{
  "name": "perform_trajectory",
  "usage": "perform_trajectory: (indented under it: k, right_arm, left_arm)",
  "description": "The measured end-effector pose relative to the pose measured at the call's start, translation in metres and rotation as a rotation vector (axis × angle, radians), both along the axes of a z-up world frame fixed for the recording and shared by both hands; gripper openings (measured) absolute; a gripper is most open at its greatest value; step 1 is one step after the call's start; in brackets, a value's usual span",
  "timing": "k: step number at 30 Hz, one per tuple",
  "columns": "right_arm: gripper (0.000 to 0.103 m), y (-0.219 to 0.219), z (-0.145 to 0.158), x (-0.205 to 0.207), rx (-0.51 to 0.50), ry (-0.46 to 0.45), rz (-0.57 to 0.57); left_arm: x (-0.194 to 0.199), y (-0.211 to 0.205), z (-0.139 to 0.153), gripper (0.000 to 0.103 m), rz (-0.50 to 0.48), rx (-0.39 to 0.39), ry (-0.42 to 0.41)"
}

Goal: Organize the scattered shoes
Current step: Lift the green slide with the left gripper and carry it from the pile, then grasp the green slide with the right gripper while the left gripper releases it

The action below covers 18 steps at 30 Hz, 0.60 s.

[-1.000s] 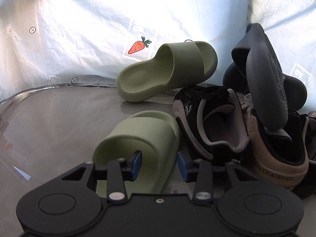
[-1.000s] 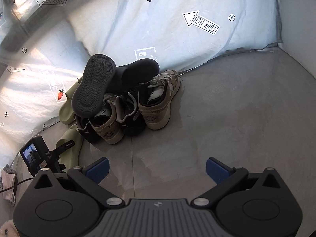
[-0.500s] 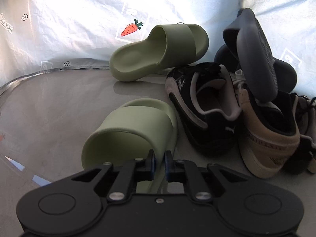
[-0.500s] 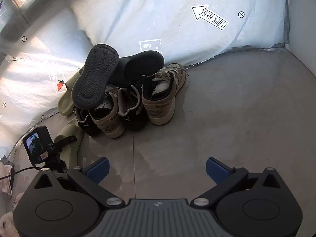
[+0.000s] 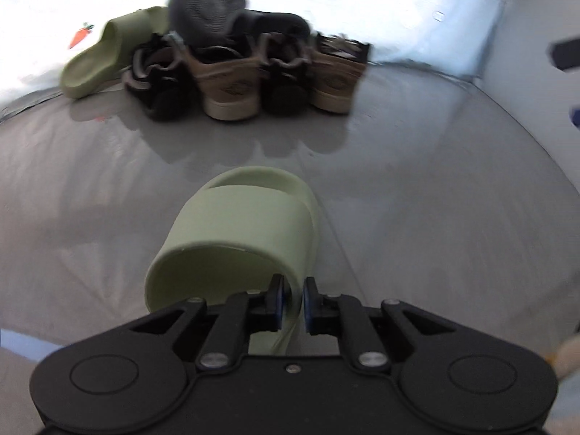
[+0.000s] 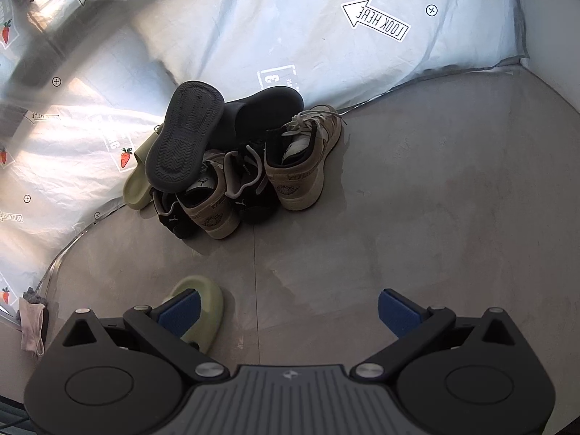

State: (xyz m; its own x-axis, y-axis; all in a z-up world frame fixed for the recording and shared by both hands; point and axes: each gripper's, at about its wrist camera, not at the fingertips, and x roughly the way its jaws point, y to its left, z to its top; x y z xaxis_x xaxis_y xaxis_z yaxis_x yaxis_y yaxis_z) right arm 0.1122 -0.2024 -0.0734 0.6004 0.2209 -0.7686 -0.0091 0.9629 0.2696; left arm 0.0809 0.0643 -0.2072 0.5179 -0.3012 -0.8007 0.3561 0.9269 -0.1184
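One green slide point(image 5: 250, 239) is gripped by the left gripper point(image 5: 291, 299), whose blue pads are pressed narrowly together on the edge of the slide's strap at the side nearest the camera; the slide's toe is pointed toward twelve o'clock in the left wrist view, well apart from the heap of shoes point(image 5: 232, 69) seen at about eleven o'clock against the white sheet point(image 5: 398, 7). In that heap, blurred in this view, the second green slide point(image 5: 98, 61) is found at the ten o'clock end, tilted against the sheet, with black sneakers and tan sneakers side by side, heels toward the camera, and a dark grey slide point(image 5: 206, 11) propped sole-outward on top. In the right wrist view the right gripper point(image 6: 288, 311) is held wide with nothing between its pads, above bare grey floor point(image 6: 453, 217). From there the heap is seen at twelve o'clock, and the held green slide is partly covered by the left-hand pad at about eight o'clock. A piece of cloth point(image 6: 30, 322) is seen at nine o'clock near the edge of the floor.
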Motion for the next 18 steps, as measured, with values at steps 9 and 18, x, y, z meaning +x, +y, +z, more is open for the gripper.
perform_trajectory:
  k: [9,18]
  right_arm:
    - [0.103,0.034,-0.018,-0.030,-0.381,-0.205,0.391]
    - [0.103,0.086,-0.060,-0.020,-0.338,-0.187,0.808]
  left_arm:
    - [-0.037,0.001,0.029,0.052,0.004,-0.014,-0.070]
    - [-0.057,0.039,0.040,0.061,0.314,0.026,-0.099]
